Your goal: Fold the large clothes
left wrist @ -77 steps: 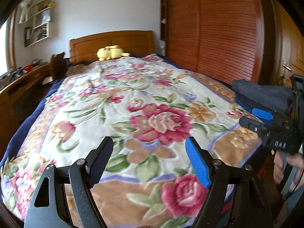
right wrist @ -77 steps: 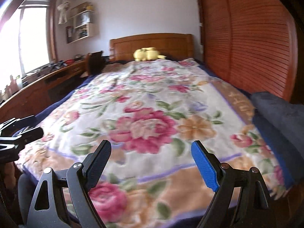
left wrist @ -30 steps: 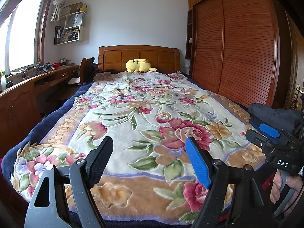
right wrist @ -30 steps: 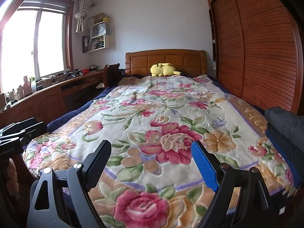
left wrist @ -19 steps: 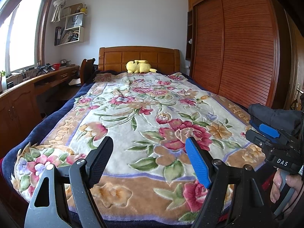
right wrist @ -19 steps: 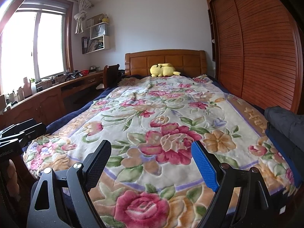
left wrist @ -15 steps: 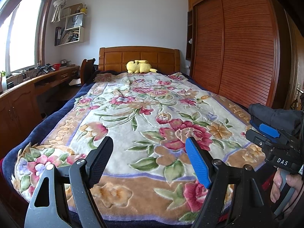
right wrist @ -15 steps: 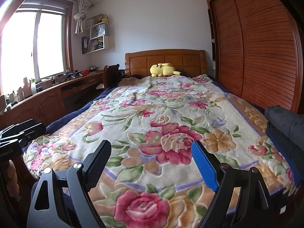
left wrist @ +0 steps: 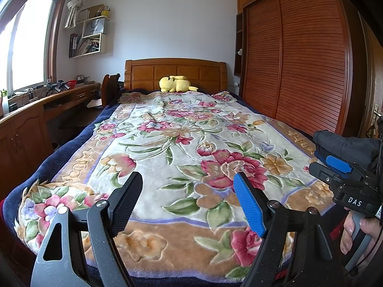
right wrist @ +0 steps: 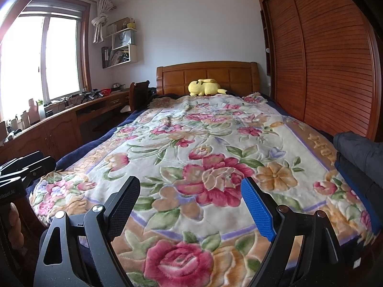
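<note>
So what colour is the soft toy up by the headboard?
Yellow. The soft toy lies against the wooden headboard, clearest in the right wrist view.

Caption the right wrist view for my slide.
Open right gripper hovers over the floral blanket; dark clothes wait at the bed's right edge.

bed [left wrist: 134,71]: 1 | floral blanket [left wrist: 167,153]: 1 | yellow plush toy [left wrist: 176,84]: 1 | dark folded clothes pile [left wrist: 344,146]: 1 | hand-held grippers: 2

Yellow plush toy [left wrist: 176,84] rests against the wooden headboard [left wrist: 175,70].
</note>
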